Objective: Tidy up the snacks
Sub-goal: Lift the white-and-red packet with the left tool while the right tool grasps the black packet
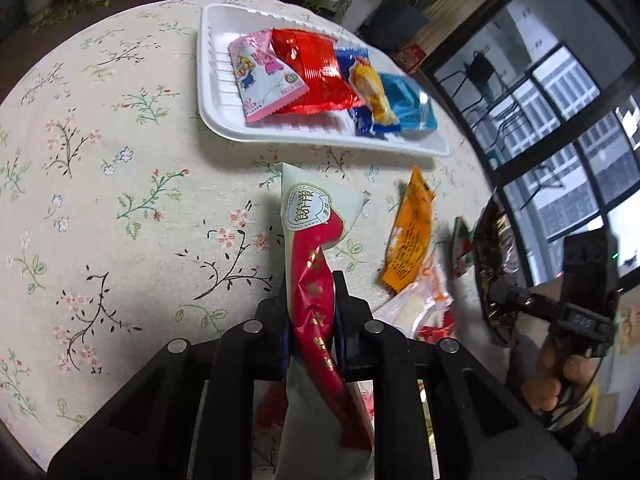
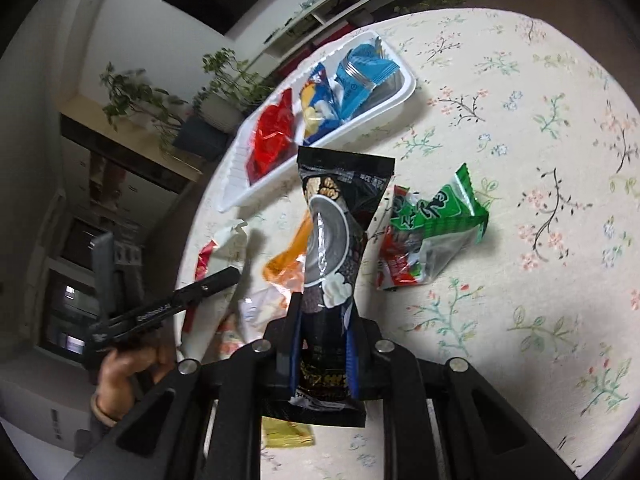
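Note:
My left gripper [image 1: 311, 280] is shut on a pale green and red snack packet [image 1: 316, 240], held above the table short of the white tray [image 1: 224, 128]. The tray holds a pink packet [image 1: 264, 76], a red packet [image 1: 316, 72], a blue-yellow packet [image 1: 370, 92] and a light blue packet [image 1: 408, 104]. My right gripper [image 2: 325, 316] is shut on a black snack packet [image 2: 336, 220], held above loose snacks. The tray also shows in the right wrist view [image 2: 240, 196].
Loose on the floral tablecloth [image 1: 100, 200] lie an orange packet [image 1: 412, 236], a white-orange wrapper [image 1: 416, 304], a green packet [image 2: 444, 216] and a red packet [image 2: 396, 268]. A yellow packet [image 2: 288, 436] lies under my right gripper. The table edge and windows are at the right of the left wrist view.

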Demonstrator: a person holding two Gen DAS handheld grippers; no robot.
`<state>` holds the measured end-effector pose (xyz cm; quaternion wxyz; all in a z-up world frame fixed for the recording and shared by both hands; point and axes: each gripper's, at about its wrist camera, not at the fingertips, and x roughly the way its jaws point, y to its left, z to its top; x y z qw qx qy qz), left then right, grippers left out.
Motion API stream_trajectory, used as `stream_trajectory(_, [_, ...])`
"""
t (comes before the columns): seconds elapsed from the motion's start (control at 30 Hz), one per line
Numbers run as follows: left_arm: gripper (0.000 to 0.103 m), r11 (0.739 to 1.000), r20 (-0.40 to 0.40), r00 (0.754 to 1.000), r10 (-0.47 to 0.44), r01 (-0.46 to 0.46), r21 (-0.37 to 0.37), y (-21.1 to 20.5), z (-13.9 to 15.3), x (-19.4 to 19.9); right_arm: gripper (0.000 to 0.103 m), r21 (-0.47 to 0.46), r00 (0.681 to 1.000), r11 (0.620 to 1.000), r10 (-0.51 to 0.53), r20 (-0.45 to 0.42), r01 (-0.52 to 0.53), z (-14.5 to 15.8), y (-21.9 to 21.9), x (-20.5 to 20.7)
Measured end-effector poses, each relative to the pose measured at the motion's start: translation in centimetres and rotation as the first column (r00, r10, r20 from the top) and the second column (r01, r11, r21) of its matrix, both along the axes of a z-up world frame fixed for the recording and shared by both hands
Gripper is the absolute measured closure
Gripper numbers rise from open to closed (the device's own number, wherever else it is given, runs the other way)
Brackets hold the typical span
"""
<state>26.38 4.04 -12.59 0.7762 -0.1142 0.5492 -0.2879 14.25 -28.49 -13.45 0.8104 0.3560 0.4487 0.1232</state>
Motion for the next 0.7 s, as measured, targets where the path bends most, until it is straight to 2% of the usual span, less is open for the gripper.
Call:
stream_trajectory(0.1, [0.088, 0.995, -0.002, 0.999, 0.035, -0.035, -0.097, 1.5, 1.1, -0.4, 0.084, 0.065, 1.000, 0.998, -0.009, 0.012, 0.008, 0.0, -0.7, -0.7])
stream_trajectory(0.3, [0.088, 0.984, 0.017, 0.997, 0.071, -0.067, -0.164, 2.9, 3.5, -0.8, 0.084, 0.105, 0.998, 0.993, -0.057, 0.020, 0.055, 0.6, -3.0, -1.6])
stream_trajectory(0.5, [0.088, 0.972, 0.046, 0.993, 0.109, -0.097, -0.216, 4.2, 6.2, 0.1, 0.084, 0.083, 0.995, 0.995, -0.069, 0.078, 0.062, 3.5, -4.7, -1.0])
stream_trajectory(0.7, [0.088, 0.968, 0.096, 0.987, 0.130, -0.105, -0.230, 4.1, 9.5, 3.4, 0.084, 0.031, 0.989, 0.999, -0.013, 0.150, 0.009, 8.4, -5.2, 3.5])
